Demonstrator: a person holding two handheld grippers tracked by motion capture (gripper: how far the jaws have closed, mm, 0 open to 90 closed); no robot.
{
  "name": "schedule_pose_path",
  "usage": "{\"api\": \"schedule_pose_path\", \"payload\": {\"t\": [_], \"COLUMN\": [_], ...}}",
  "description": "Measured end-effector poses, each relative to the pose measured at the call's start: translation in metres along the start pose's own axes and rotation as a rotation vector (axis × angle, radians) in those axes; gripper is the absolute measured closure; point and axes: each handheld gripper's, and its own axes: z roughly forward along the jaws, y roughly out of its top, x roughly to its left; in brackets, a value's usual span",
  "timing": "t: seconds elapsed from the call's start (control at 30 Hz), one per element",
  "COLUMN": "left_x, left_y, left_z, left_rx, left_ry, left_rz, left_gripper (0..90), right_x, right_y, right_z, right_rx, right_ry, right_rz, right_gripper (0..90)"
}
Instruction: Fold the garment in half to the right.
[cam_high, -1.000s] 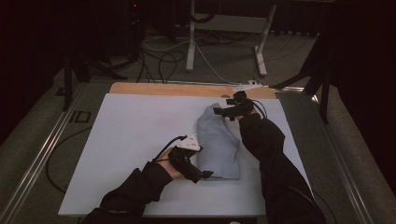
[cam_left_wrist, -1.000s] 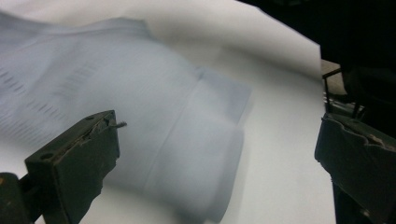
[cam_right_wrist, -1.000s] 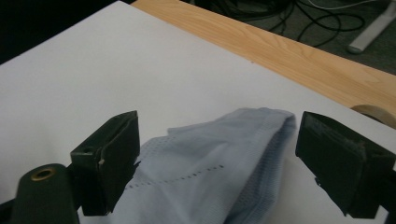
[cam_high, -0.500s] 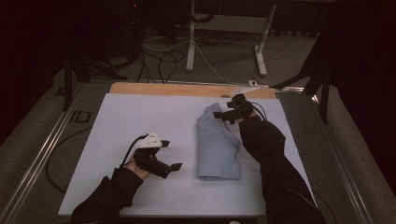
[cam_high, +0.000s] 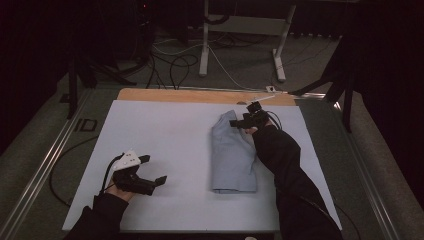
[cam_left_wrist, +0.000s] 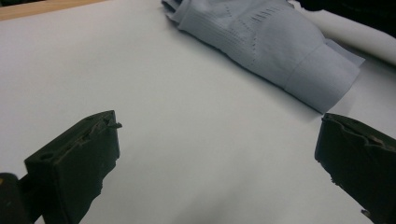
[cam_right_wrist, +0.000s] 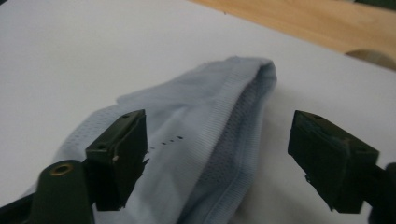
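Pale-blue folded mesh shirt (cam_high: 234, 156) on white counter (cam_high: 165, 130).
Soft, light, limp; best pinched at far folded edge; right tongs (cam_right_wrist: 219, 154) just narrowing but unclenched, left tongs (cam_left_wrist: 219, 163) released.

Left tongs (cam_high: 150, 172) gape wide and low; right tongs (cam_high: 239, 123), just closing slightly, stand open.

Ribbed mesh cloth garment (cam_right_wrist: 205, 135), matt white table (cam_high: 165, 125)
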Motion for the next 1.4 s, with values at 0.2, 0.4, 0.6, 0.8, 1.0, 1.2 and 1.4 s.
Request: {"api": "schedule_pose_path", "payload": {"t": [0.2, 0.4, 0.6, 0.8, 1.0, 1.2, 1.4], "left_x": [0.014, 0.019, 0.022, 0.024, 0.023, 0.022, 0.021], "left_y": [-0.011, -0.020, -0.023, -0.024, -0.023, -0.021, -0.021], "left_z": [-0.011, -0.018, -0.019, -0.020, -0.020, -0.022, -0.021], "left_rx": [0.028, 0.009, 0.000, -0.014, -0.029, -0.045, -0.045], "left_ry": [0.077, 0.102, 0.118, 0.132, 0.139, 0.145, 0.140], "left_rz": [0.000, -0.008, -0.029, -0.042, -0.032, -0.015, -0.005], "left_gripper": [1.1, 1.1, 1.1, 1.1, 1.1, 1.1, 1.1], "right_x": [-0.007, -0.010, -0.005, 0.005, 0.014, 0.009, 0.002], "right_y": [-0.005, -0.009, -0.010, -0.001, 0.008, 0.008, 0.001], "right_z": [0.019, 0.027, 0.031, 0.025, 0.018, 0.029, 0.037], "right_rx": [0.090, 0.116, 0.127, 0.102, 0.005, 0.053, 0.110], "right_ry": [-0.044, -0.041, -0.019, -0.037, 0.006, -0.037, -0.046], "right_rz": [-0.007, -0.003, -0.035, -0.097, -0.115, -0.074, -0.046], "right_gripper": [29.2, 44.1, 66.1, 86.9, 87.2, 87.1, 86.1]}}
